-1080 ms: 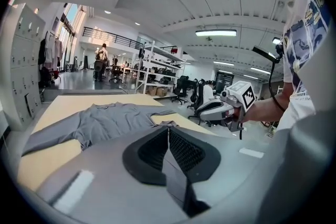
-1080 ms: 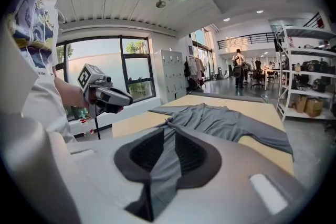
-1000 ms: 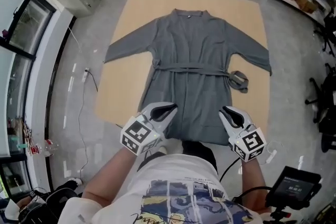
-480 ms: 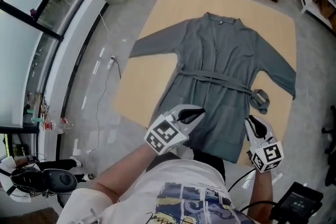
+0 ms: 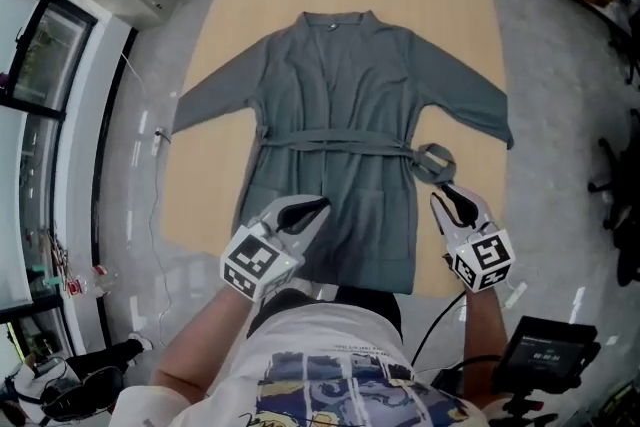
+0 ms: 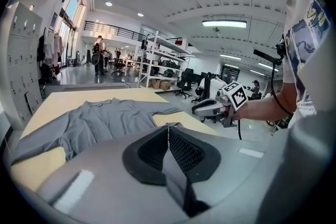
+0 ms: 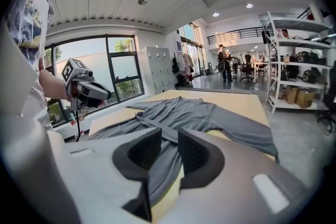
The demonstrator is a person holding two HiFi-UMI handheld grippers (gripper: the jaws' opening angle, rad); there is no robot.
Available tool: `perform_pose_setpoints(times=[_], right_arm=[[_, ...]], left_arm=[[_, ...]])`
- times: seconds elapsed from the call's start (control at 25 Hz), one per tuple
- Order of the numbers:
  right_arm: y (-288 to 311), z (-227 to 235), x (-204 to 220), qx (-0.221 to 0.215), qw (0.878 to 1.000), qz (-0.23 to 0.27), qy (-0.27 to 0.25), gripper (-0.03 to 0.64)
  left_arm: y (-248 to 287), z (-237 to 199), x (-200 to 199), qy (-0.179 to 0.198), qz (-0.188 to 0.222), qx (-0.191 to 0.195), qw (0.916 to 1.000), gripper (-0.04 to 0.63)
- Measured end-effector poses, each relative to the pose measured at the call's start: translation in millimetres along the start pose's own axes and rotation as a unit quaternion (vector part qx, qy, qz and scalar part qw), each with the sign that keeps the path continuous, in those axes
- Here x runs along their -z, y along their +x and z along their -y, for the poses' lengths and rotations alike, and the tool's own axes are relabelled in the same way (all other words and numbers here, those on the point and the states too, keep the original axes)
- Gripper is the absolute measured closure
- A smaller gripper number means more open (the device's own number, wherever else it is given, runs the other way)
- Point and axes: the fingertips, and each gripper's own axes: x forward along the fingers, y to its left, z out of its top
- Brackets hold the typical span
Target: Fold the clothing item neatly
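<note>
The pale wooden bench [image 5: 220,15] carries the whole job. A grey robe [image 5: 340,65] lies flat on it, front up, collar at the far end and hem at the near edge. Both sleeves are spread out to the sides. Its belt [image 5: 330,137] runs across the waist, and the belt's loose end [image 5: 434,161] lies curled on the bench just beside the robe's right edge.

Both grippers hang over the near end and neither touches cloth. The left gripper [image 5: 312,208] is above the lower left part of the skirt, its fingers pressed together with nothing in them. The right gripper [image 5: 447,197] is beside the lower right edge, near the curled belt end. Its fingers have just been opening and now stand narrowly apart, with only the robe showing beyond the gap.

The step in hand looks like a reach for the first grasp at the lower edges or corners. To do it well:
- The left fingers must open before they come down.
- Each pair should pinch right at the edge and catch both overlapped front panels, so that no layer drags behind.
- The curled belt end probably wants laying onto the robe first, or it will trail outside the fold.
- Lifting both sides together should keep the crease straight.
</note>
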Motion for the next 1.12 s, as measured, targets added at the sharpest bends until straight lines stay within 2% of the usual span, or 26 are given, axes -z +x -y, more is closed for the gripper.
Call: perform_pose_setpoints(times=[0.16, 0.4, 0.56, 0.72, 1.12], right_arm=[[-13, 36, 9, 0.047, 0.999, -0.009, 0.007, 0.532], [-11, 114, 34, 0.111, 0.993, -0.036, 0.017, 0.530], [-16, 164, 60, 0.154, 0.985, -0.065, 0.041, 0.499], [-11, 214, 84, 0.182, 0.976, -0.078, 0.090, 0.447], [-1, 290, 109, 0.214, 0.956, -0.082, 0.182, 0.442]], left_arm=[[13, 9, -7, 0.004, -0.006, 0.026, 0.9996, 0.580], [16, 4, -13, -0.003, -0.008, 0.021, 0.9997, 0.580], [16, 4, -10, -0.011, -0.014, 0.024, 0.9996, 0.578], [20, -2, 0, -0.019, -0.020, 0.015, 0.9995, 0.578], [20, -8, -1, -0.039, -0.030, 0.007, 0.9988, 0.578]])
